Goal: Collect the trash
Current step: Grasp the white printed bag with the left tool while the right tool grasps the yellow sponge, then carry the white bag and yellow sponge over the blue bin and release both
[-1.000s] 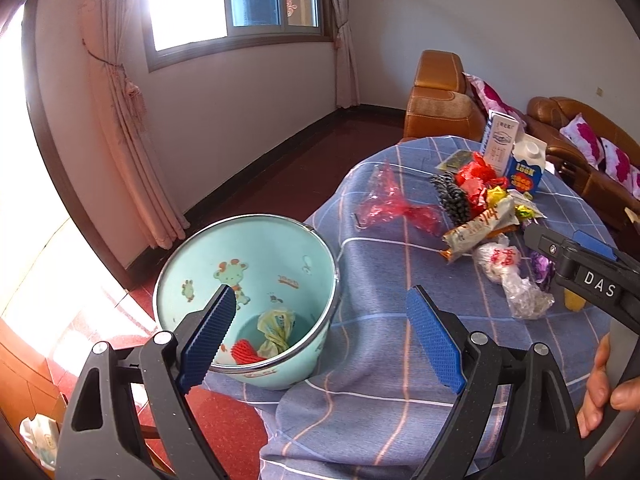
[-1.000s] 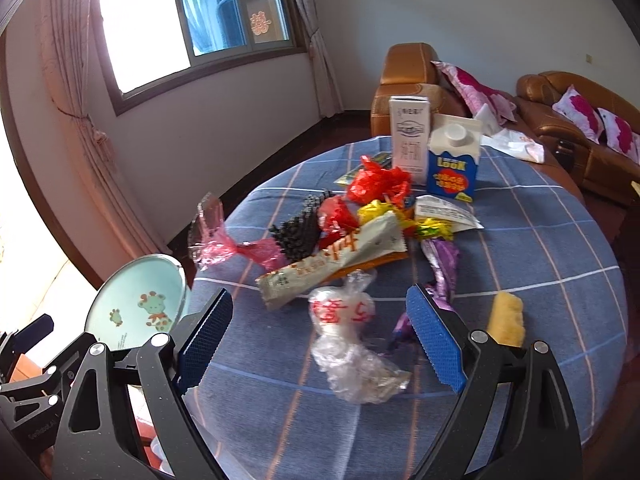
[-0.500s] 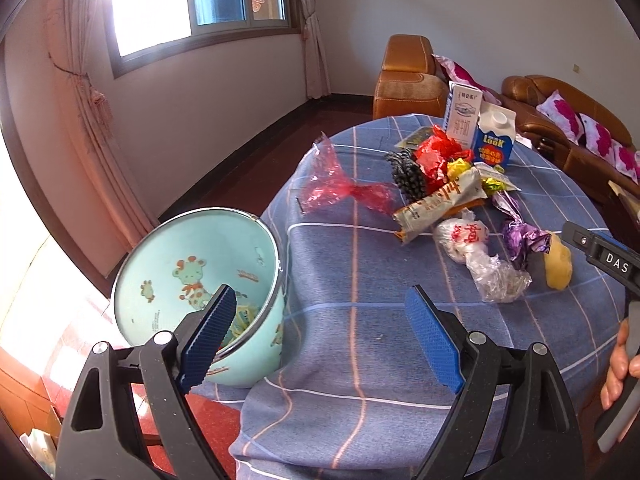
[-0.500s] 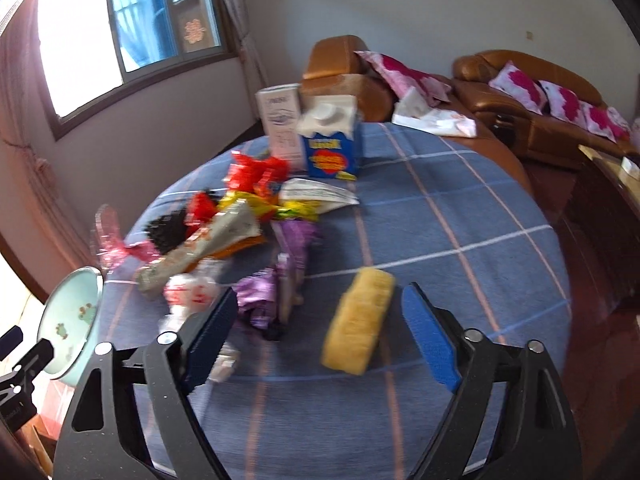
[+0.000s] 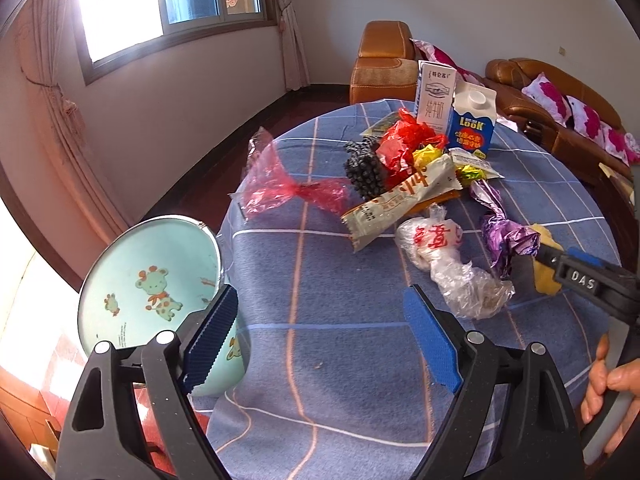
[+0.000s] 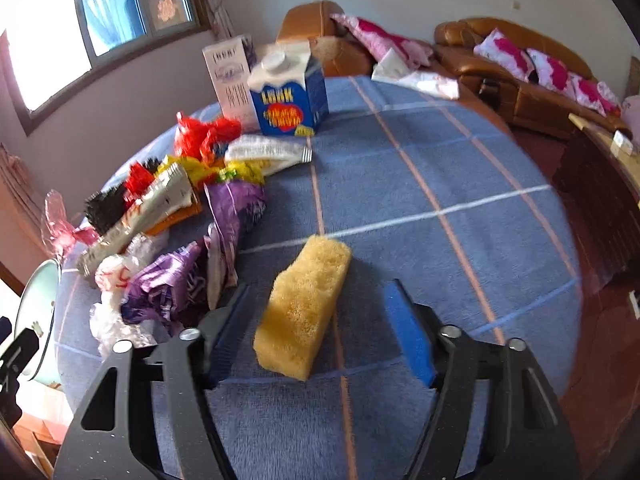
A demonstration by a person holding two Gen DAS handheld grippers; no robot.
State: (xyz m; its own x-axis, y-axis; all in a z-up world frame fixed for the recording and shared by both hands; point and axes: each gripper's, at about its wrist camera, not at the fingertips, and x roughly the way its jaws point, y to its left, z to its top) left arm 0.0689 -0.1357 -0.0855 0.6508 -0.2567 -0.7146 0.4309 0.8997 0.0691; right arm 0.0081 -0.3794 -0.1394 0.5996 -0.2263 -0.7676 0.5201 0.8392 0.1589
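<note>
Where the right gripper [image 6: 316, 328] hangs low over the desk [image 6: 460, 184], jaws spread wide, a yellow sponge [image 6: 304, 312] lies between its fingers, touching neither. Left of that gripper: purple wrapper [image 6: 188, 284], clear bag with red print [image 6: 116, 276], long snack wrapper [image 6: 148, 208]. Ahead and left: red wrappers [image 6: 204, 136], blue carton [image 6: 290, 96], white carton [image 6: 234, 80], both upright. Left gripper [image 5: 320, 340]: jaws apart, holding nothing, above bare cloth. By its left finger, off the desk edge: teal bin [image 5: 148, 280], tilted. Ahead of it: pink cellophane [image 5: 280, 188], black mesh [image 5: 366, 168].
</note>
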